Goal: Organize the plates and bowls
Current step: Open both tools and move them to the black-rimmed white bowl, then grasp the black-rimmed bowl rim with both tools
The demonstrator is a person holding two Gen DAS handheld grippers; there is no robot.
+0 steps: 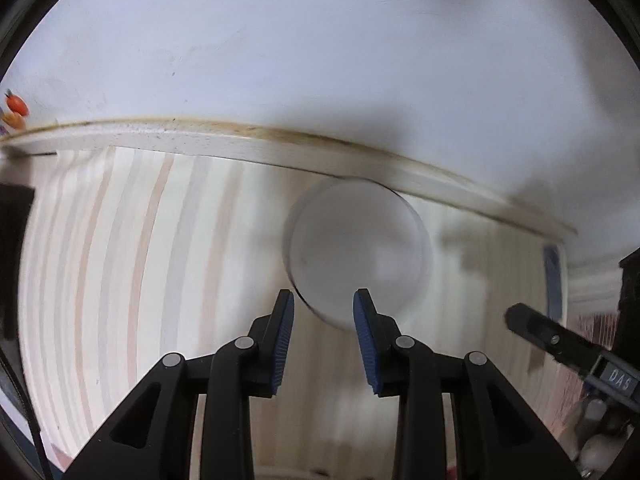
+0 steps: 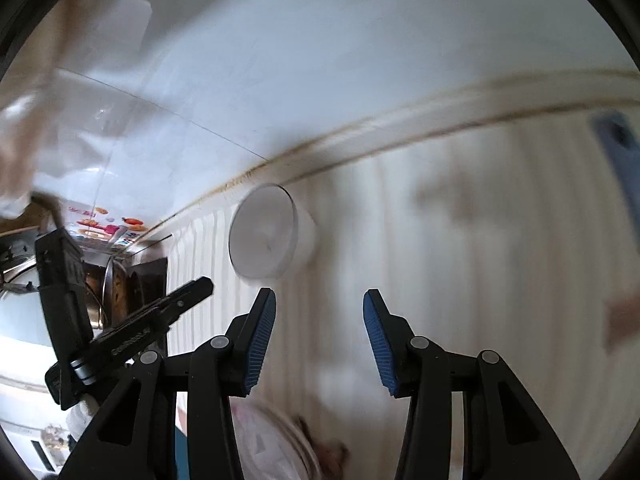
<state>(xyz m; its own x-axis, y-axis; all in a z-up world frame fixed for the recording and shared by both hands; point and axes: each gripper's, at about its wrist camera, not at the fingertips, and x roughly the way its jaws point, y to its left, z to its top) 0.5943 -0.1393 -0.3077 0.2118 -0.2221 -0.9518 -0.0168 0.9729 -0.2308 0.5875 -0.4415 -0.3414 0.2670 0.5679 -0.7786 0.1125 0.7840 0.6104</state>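
Bowl [image 1: 356, 252] just ahead of open left tool [image 1: 324, 340] — apart.

In the left wrist view, the letters "DAS" stand in white on a small grey tag on the right gripper [image 1: 516, 322]. In the right wrist view, the left gripper [image 2: 202, 286] has pale letters on its side, too blurry to read.
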